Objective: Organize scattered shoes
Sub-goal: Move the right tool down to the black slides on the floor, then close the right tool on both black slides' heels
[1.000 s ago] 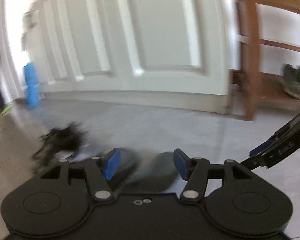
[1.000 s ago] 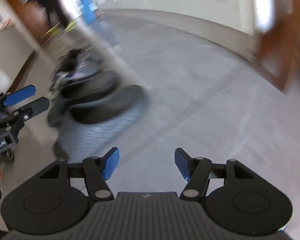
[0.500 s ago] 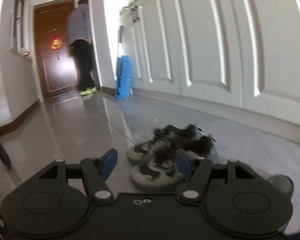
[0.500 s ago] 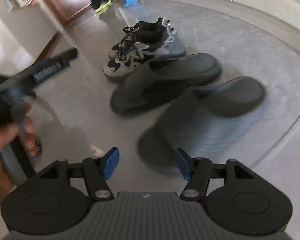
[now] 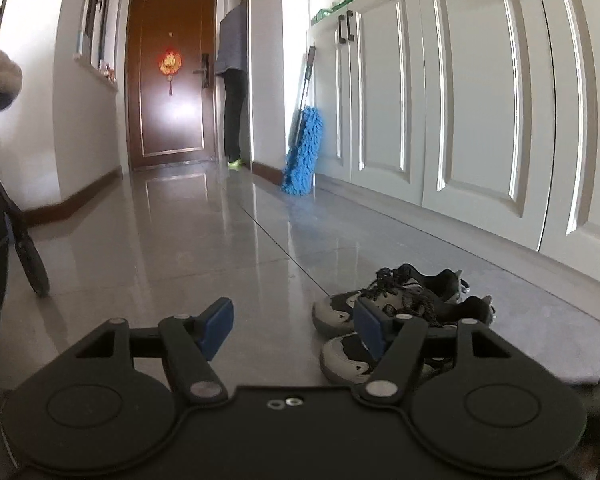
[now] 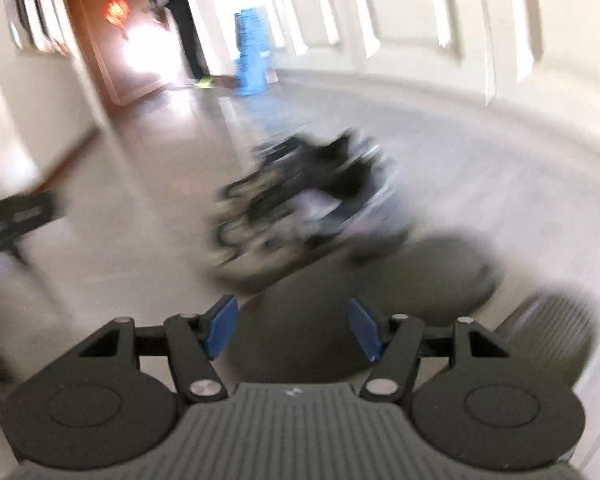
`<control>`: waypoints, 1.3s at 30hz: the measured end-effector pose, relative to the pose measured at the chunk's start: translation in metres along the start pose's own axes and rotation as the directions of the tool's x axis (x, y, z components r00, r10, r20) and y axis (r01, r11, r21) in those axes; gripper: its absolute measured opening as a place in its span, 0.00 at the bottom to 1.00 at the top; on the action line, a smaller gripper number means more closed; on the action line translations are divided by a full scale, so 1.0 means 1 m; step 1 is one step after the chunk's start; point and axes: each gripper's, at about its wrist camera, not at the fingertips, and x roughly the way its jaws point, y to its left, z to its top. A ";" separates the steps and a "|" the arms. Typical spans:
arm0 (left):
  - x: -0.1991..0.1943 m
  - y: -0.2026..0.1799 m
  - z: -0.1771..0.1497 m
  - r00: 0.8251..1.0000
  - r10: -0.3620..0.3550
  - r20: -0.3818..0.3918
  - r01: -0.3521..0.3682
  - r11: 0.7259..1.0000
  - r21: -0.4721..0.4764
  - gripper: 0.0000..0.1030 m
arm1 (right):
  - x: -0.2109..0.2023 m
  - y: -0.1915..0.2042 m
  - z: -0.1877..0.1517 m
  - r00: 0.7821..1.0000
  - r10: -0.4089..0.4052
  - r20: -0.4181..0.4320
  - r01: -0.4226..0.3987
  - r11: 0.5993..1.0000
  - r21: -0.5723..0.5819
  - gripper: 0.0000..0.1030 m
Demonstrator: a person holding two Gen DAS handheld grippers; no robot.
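Note:
A pair of black and grey sneakers stands side by side on the floor at the edge of a grey mat. My left gripper is low above the floor, open and empty, and its right finger overlaps the near sneaker. The right wrist view is blurred. There the sneakers lie ahead, with one dark slipper just before them and a second slipper at the right. My right gripper stands open over the near slipper's end, pads apart from it. The left gripper shows at the left edge.
White cabinet doors run along the right. A blue mop leans against them farther down. A person stands by the brown door at the hall's end. A dark wheeled object is at the left edge.
Both views have swung from the wooden rack and cabinet towards the hallway. The sneakers now sit sharp beside the left gripper. The right gripper has moved in over the slippers.

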 end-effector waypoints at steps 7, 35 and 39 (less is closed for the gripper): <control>-0.002 -0.020 -0.007 0.996 -0.089 -0.012 0.089 0.996 0.024 0.65 | 0.049 -0.035 0.042 0.977 0.120 -0.176 -0.123 0.992 -0.005 0.65; -0.006 -0.038 -0.017 0.985 -0.170 -0.037 0.169 0.985 -0.036 0.65 | 0.019 -0.188 0.045 0.814 0.305 -0.494 0.083 0.781 0.619 0.67; -0.007 -0.042 -0.018 0.981 -0.193 -0.029 0.192 0.981 -0.025 0.65 | 0.028 -0.200 0.022 0.798 0.313 -0.515 0.222 0.642 0.734 0.66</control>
